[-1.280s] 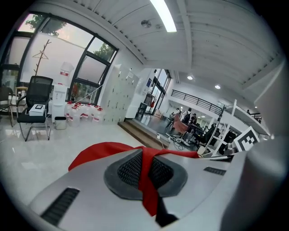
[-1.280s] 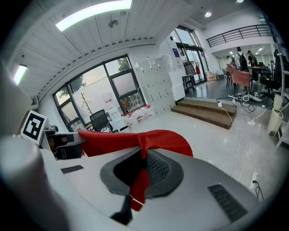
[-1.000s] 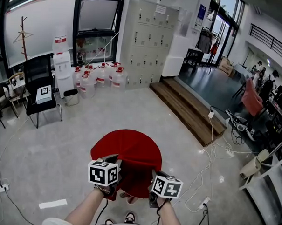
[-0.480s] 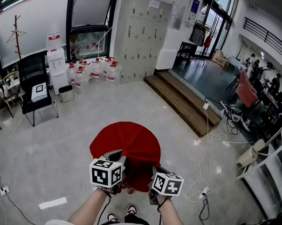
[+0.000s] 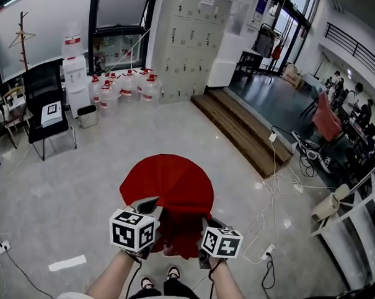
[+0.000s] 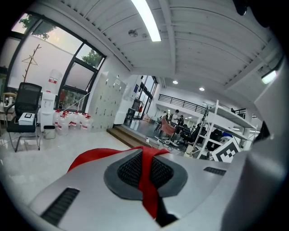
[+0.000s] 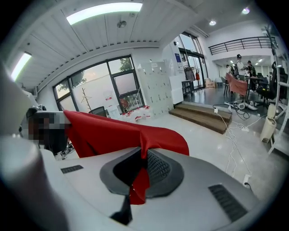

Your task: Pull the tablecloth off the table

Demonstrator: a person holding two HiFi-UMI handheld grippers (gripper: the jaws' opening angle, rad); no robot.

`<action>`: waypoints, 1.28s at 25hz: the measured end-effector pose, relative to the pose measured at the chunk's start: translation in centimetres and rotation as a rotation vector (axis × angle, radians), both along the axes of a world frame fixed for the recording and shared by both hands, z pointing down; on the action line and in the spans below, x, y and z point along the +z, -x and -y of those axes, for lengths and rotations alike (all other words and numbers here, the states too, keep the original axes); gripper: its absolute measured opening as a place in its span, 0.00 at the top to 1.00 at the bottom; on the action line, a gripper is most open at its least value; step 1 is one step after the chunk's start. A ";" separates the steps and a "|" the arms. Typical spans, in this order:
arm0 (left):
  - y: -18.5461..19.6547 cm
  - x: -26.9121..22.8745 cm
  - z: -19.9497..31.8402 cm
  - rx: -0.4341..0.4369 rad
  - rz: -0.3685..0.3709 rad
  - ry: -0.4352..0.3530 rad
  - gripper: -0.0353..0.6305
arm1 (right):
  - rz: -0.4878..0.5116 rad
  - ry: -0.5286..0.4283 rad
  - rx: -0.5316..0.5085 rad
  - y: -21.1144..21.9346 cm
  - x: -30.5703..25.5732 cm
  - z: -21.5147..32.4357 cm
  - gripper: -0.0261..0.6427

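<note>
Red tablecloth (image 5: 167,185) spreads as a round disc directly ahead of me in the head view, above the pale glossy floor (image 5: 68,190), with its near edge gathered up toward me. My left gripper (image 5: 149,207) is clenched on that edge; in the left gripper view a narrow fold of red fabric runs between the closed pads. My right gripper (image 5: 204,226), just beside the left one, is clamped on the cloth too, with a bunched flap pinched in its jaws and fabric billowing beyond. Between the two the cloth sags downward. Well behind stand water jugs (image 5: 125,87), a black office chair (image 5: 46,108), grey lockers (image 5: 189,34) and wooden steps (image 5: 244,136). Cables (image 5: 278,199) trail at the right.
</note>
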State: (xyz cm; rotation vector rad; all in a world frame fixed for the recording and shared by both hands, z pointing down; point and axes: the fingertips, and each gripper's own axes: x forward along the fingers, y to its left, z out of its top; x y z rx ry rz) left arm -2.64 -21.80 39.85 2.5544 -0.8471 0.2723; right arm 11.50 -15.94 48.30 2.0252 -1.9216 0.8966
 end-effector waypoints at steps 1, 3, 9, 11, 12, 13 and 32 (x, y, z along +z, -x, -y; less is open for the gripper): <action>0.1 -0.1 -0.1 0.003 -0.001 -0.001 0.92 | -0.017 -0.002 -0.017 0.1 0.0 0.4 0.92; 0.4 -0.3 -0.1 0.005 -0.007 -0.002 0.92 | -0.043 -0.004 -0.056 0.5 0.1 1.2 0.91; 1.5 -0.1 0.0 0.021 -0.008 -0.004 0.92 | -0.117 0.015 -0.196 1.2 1.5 3.9 0.75; 1.8 0.1 0.1 0.021 -0.009 -0.002 0.92 | -0.141 0.032 -0.253 1.4 2.2 4.8 0.67; 1.8 0.2 0.3 0.018 -0.008 -0.001 0.92 | -0.150 0.040 -0.281 1.5 2.5 5.2 0.64; 2.0 0.2 0.5 0.013 -0.004 0.000 0.92 | -0.157 0.047 -0.311 1.5 2.8 5.7 0.59; 2.1 0.5 2.2 0.067 0.062 -0.042 0.92 | -0.165 0.084 -1.055 9.6 7.8 11.8 0.47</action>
